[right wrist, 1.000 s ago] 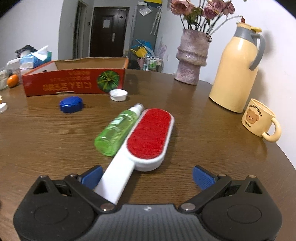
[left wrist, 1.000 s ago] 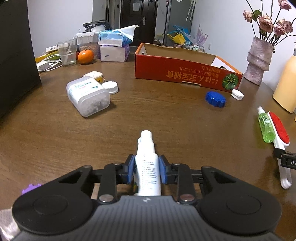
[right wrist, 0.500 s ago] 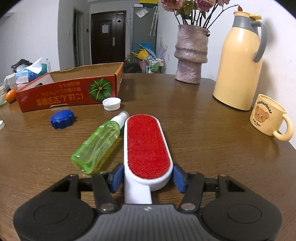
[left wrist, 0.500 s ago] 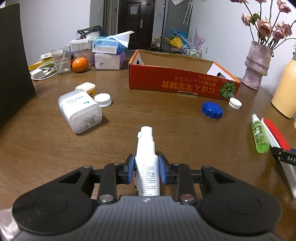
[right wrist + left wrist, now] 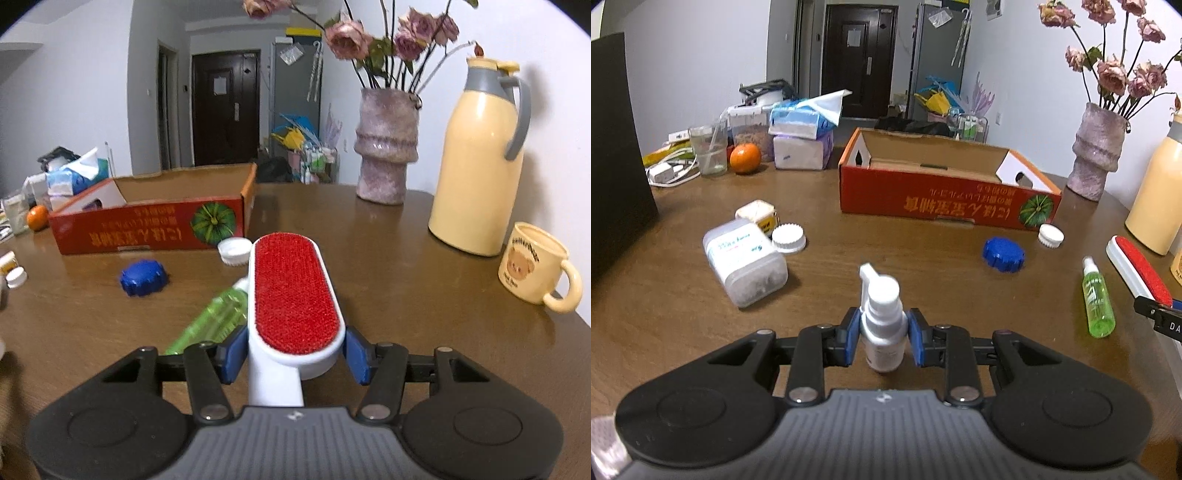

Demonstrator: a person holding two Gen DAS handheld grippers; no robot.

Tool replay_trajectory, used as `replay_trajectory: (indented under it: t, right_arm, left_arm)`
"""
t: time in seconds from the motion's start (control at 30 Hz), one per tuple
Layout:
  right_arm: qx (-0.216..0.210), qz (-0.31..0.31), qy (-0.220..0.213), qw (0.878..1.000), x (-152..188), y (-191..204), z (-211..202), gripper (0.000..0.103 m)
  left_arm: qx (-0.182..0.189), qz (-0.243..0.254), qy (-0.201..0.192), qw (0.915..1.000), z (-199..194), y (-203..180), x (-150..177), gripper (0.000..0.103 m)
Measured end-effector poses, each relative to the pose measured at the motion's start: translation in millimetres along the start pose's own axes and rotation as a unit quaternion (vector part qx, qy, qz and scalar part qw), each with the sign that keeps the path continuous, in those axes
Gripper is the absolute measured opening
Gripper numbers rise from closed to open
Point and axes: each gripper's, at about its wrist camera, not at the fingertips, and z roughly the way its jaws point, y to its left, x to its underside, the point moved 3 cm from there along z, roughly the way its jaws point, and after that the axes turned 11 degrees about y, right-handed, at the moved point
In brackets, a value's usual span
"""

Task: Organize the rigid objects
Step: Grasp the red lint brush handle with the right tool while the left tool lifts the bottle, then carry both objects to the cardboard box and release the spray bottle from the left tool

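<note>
Two claws are clamped: left claw (image 5: 882, 338) on a white spray bottle (image 5: 884, 325), right claw (image 5: 295, 352) on a red lint brush (image 5: 295, 295) beside a bear mug (image 5: 532, 264).

The red brush (image 5: 295, 291) has been squeezed by the right gripper (image 5: 295, 352) and lifted. The white spray bottle (image 5: 882, 325) has been raised off the table (image 5: 923, 258).
</note>
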Motion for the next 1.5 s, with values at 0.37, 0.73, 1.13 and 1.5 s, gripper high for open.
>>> replay_trajectory:
  t: [0.37,0.73,1.13,1.5]
  right_arm:
    - [-0.028,-0.020,-0.037,0.999,-29.9,22.1,-12.5,0.055]
    - [-0.054,-0.041,-0.069,0.995,-61.4,51.2,-11.2,0.055]
    - [-0.077,-0.049,-0.086,0.992,-95.3,82.7,2.6,0.055]
    - [-0.084,-0.052,-0.083,0.992,-119.5,101.0,26.3,0.055]
  left_arm:
    - [0.007,-0.004,-0.046,0.9989,-16.9,-8.7,-33.2,0.029]
    - [0.023,-0.003,-0.081,0.9965,-17.6,-25.6,-71.2,0.029]
    - [0.033,-0.017,-0.088,0.9954,4.9,-36.1,-110.6,0.029]
    - [0.032,-0.029,-0.097,0.9943,23.6,-37.8,-144.2,0.029]
